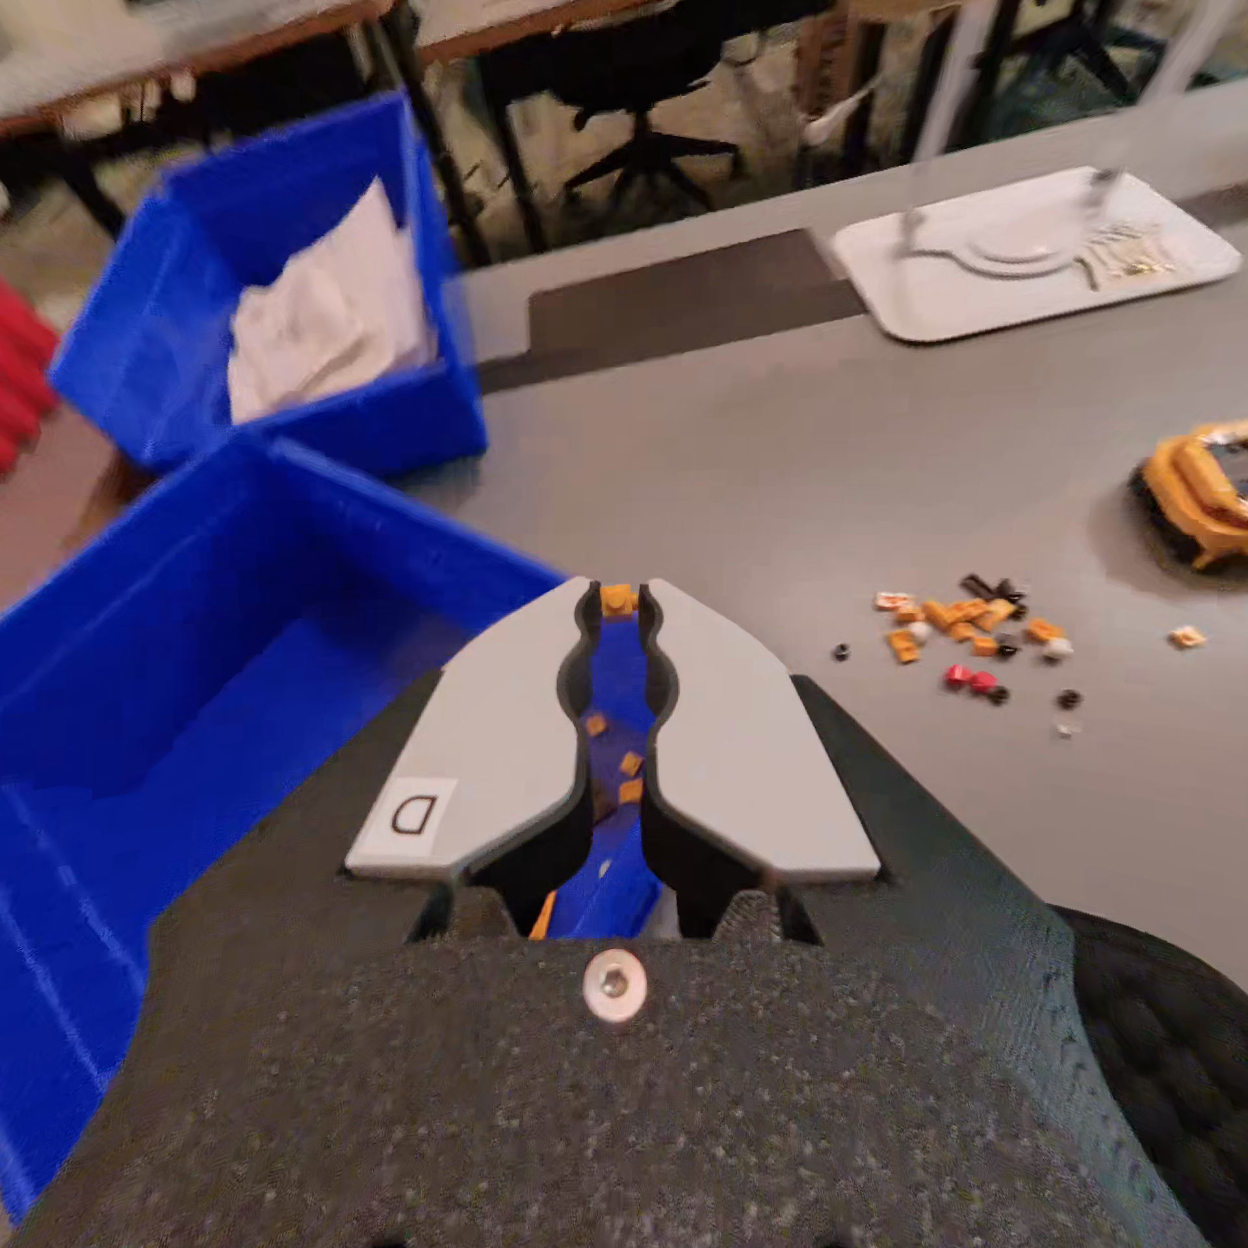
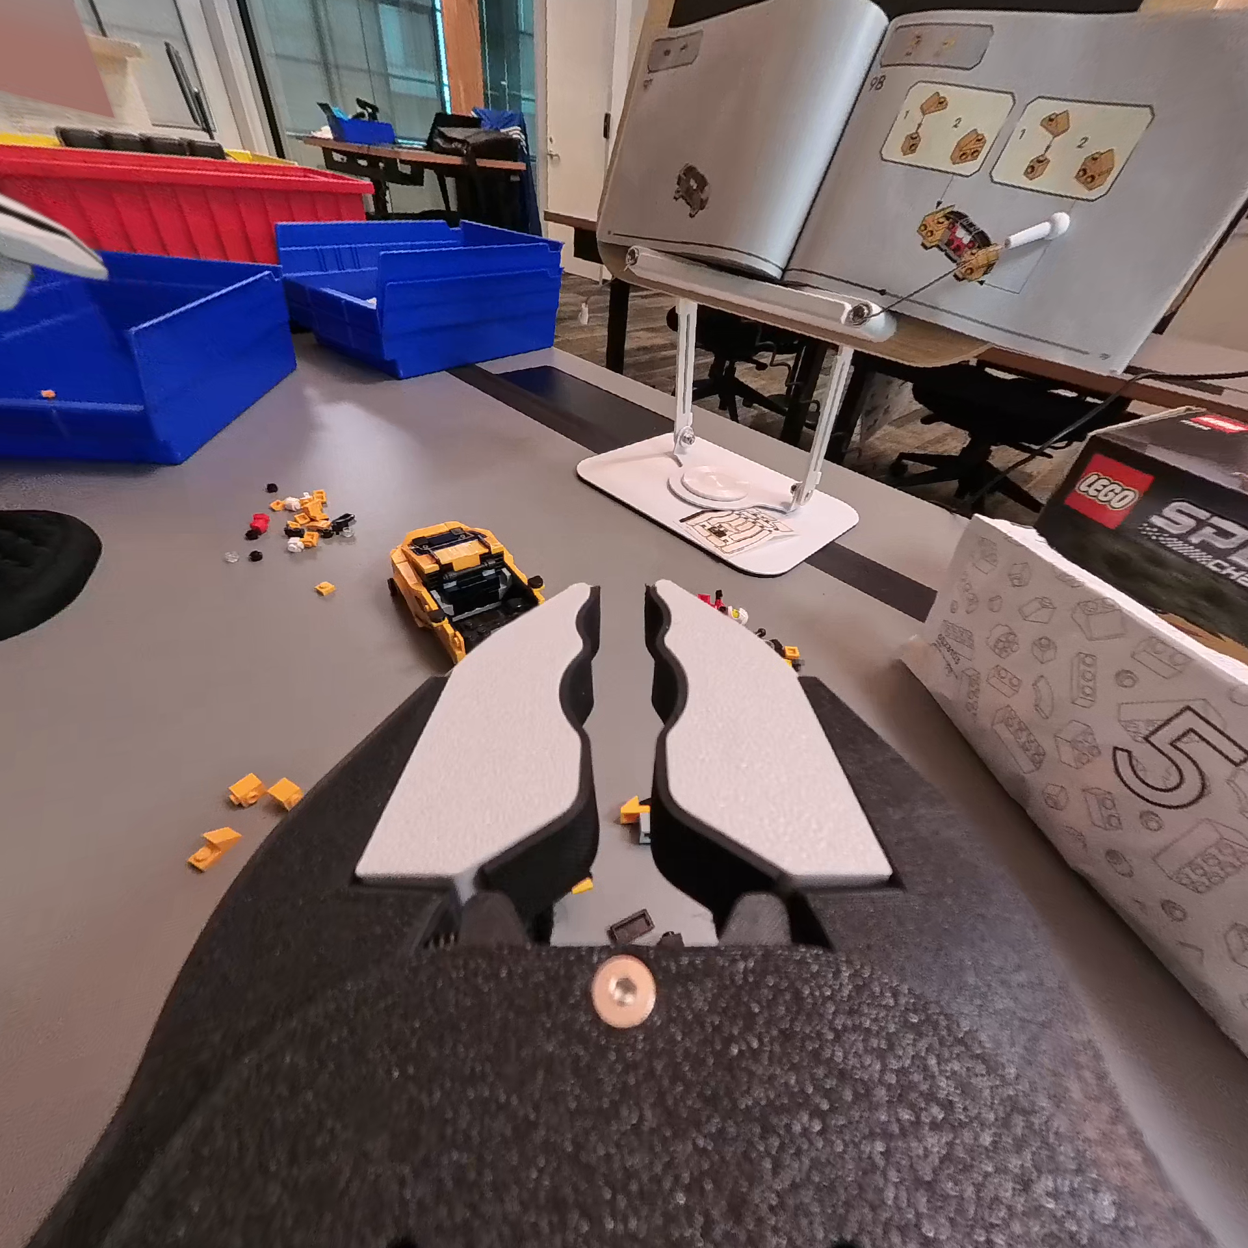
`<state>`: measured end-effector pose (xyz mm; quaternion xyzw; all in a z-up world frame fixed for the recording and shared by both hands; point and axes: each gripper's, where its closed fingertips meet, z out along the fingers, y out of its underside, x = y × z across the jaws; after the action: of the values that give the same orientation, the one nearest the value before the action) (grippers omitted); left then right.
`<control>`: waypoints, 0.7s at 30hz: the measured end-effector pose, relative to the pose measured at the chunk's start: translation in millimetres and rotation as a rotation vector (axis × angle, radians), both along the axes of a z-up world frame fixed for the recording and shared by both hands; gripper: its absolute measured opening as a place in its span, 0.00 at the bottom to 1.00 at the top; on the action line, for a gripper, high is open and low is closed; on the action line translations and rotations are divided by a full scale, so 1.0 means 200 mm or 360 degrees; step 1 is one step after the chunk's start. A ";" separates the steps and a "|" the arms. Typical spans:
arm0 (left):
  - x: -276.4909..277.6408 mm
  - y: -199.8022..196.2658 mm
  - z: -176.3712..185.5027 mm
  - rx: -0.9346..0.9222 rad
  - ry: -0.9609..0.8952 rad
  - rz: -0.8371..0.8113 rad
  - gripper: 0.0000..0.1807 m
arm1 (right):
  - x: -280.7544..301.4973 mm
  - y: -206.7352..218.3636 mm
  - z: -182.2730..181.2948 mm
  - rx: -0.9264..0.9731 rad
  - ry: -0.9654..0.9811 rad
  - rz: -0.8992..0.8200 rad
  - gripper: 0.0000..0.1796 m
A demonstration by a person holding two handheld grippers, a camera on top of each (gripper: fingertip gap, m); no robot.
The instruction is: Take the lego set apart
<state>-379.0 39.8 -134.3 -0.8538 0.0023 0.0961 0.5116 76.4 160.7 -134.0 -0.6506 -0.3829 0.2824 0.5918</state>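
Left wrist view: left tool [image 1: 620, 600] pinches orange brick [image 1: 618, 600] above blue bin [image 1: 202, 648].

I am working in an office-like lab space. My grey table [image 2: 202, 675] carries blue storage bins [image 2: 419, 297] and a red bin [image 2: 175, 196], with an instruction booklet [image 2: 878, 148] propped on a white stand [image 2: 716, 500]. Beyond it stand more desks [image 2: 405, 152], black swivel chairs [image 1: 641, 88] and glass partitions [image 2: 338, 61].
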 end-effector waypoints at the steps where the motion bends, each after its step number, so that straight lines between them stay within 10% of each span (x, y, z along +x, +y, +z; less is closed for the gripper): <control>1: -0.07 -0.03 -0.05 -0.0037 -0.0087 0.0052 0.05 | 0.00 0.00 0.00 0.0001 -0.0003 -0.0001 0.07; 11: -0.07 -0.09 -0.18 0.0006 -0.0319 0.0029 0.24 | 0.00 0.01 -0.02 -0.0031 -0.0006 -0.0005 0.07; 21: 1.33 0.04 -0.30 -0.0204 -0.0309 -0.1340 0.18 | 0.00 0.01 -0.01 -0.0007 -0.0002 -0.0021 0.07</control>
<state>-113.6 47.0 -194.1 -0.8135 0.3080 -0.2020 0.4501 77.3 162.7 -135.9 -0.6545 -0.3784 0.2791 0.5921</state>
